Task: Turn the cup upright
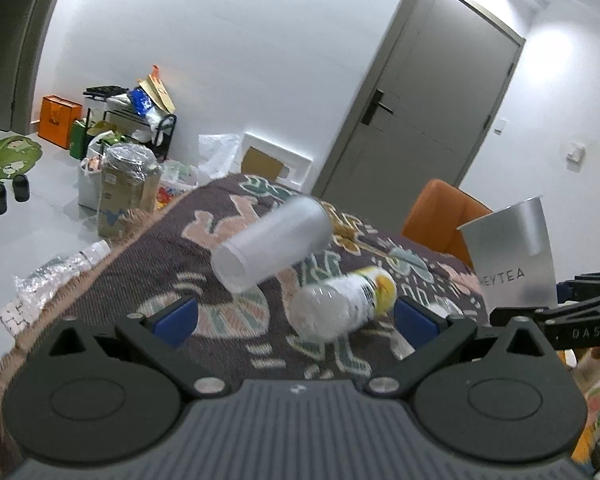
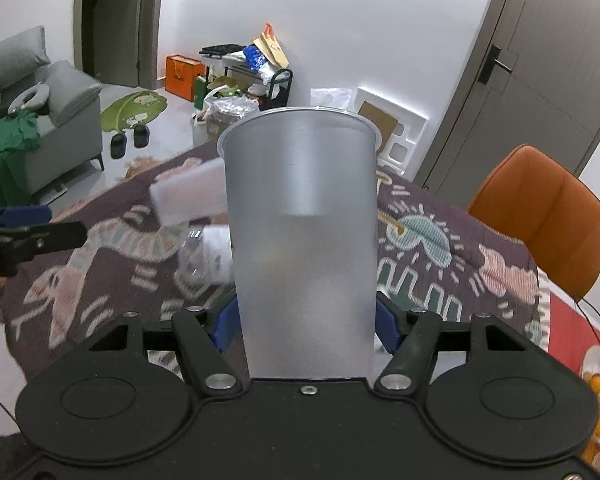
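Note:
A frosted translucent cup (image 2: pixel 302 236) stands upright with its rim up between my right gripper's blue pads (image 2: pixel 225 322); my right gripper (image 2: pixel 306 320) is shut on it near its base. The same cup, printed HEYTEA, shows in the left wrist view (image 1: pixel 514 258) at the right, with the right gripper (image 1: pixel 568 316) below it. My left gripper (image 1: pixel 296 320) is open and empty above the patterned cloth (image 1: pixel 172 264). A white frosted cup (image 1: pixel 272 242) lies on its side ahead of it.
A clear bottle with a white and yellow label (image 1: pixel 342 306) lies on the cloth between the left fingers. An orange chair (image 2: pixel 540 216) stands at the table's far right. Bags and boxes (image 1: pixel 120 152) crowd the floor beyond the table. A grey door (image 1: pixel 424 100) is behind.

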The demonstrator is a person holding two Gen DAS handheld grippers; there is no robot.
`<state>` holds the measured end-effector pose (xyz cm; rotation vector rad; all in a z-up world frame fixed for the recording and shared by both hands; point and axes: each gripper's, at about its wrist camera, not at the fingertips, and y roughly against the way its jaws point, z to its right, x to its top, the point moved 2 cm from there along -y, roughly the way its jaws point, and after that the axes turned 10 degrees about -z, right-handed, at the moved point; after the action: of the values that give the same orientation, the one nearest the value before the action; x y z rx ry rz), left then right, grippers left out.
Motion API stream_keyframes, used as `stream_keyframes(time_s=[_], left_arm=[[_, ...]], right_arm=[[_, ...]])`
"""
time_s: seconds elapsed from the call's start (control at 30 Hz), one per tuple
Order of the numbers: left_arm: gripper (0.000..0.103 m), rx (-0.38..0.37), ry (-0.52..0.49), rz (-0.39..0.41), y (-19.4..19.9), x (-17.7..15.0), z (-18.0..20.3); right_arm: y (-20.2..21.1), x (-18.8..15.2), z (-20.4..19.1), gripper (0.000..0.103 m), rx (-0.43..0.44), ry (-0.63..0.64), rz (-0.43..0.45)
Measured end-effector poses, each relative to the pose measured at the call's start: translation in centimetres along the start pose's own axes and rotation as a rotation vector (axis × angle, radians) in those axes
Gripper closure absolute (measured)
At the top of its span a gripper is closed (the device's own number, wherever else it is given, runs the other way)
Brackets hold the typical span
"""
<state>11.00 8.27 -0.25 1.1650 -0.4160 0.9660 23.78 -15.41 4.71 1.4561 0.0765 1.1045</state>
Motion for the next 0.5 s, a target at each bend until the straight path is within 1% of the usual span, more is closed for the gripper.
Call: stream_keyframes(time_s=[0.13,0.27,0.5], left_arm=[[0.0,-0.017,-0.021,-0.015,0.6,-1.7,0.4],[0.0,-0.019,-0.028,-0.026,1.0,-3.1,0.3],[0.0,-0.009,-0.028,-0.048,1.2,-4.5,-0.4]], right_arm=[[0.2,-2.1,-1.0,0.039,0.007,-0.003,-0.017],[-0.1,-3.8,-1.7,0.039,0.019,-0.005,-0.038],[-1.3,-5.3,-3.6,0.039,0.056,0.003,-0.074]])
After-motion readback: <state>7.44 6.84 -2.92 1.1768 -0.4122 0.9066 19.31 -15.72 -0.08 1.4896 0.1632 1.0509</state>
